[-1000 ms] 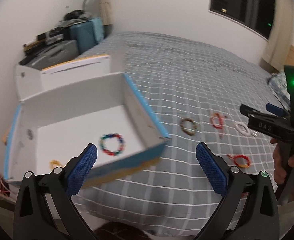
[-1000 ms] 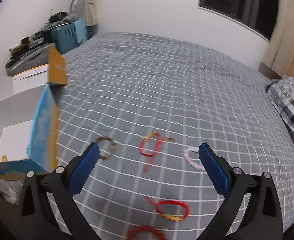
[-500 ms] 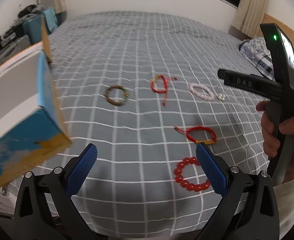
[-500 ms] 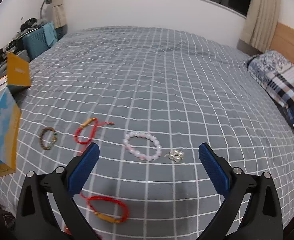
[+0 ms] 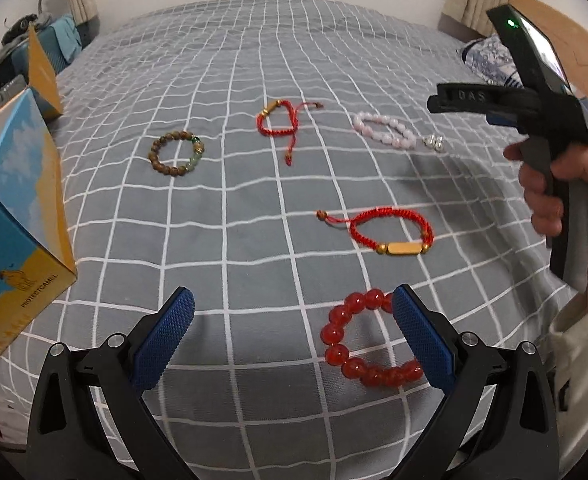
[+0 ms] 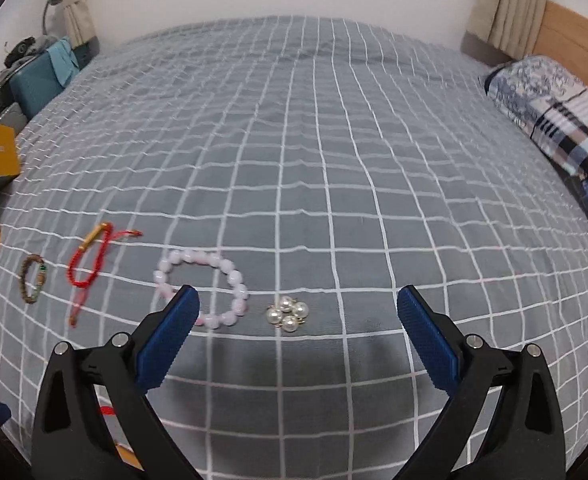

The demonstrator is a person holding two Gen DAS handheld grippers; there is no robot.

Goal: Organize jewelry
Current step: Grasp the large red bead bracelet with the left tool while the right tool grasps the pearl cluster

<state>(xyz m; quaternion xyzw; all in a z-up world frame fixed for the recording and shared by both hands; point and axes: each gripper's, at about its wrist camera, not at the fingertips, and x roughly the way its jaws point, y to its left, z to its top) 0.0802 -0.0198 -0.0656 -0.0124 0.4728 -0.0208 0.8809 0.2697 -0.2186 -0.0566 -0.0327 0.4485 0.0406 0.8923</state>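
left tool apart, swung from box to red bead bracelet | right tool apart (over pearls)

Left claw was spread wide, blue textured pads apart with nothing between them, black arms splaying toward the near edge of its own view. Right claw likewise stood wide apart, pads clear of any contact and empty. From the left wrist view the right claw body appeared at far right, level, pointing left, gripped by a bare hand with fingers wrapped round the handle; a pale sleeve showed below it.
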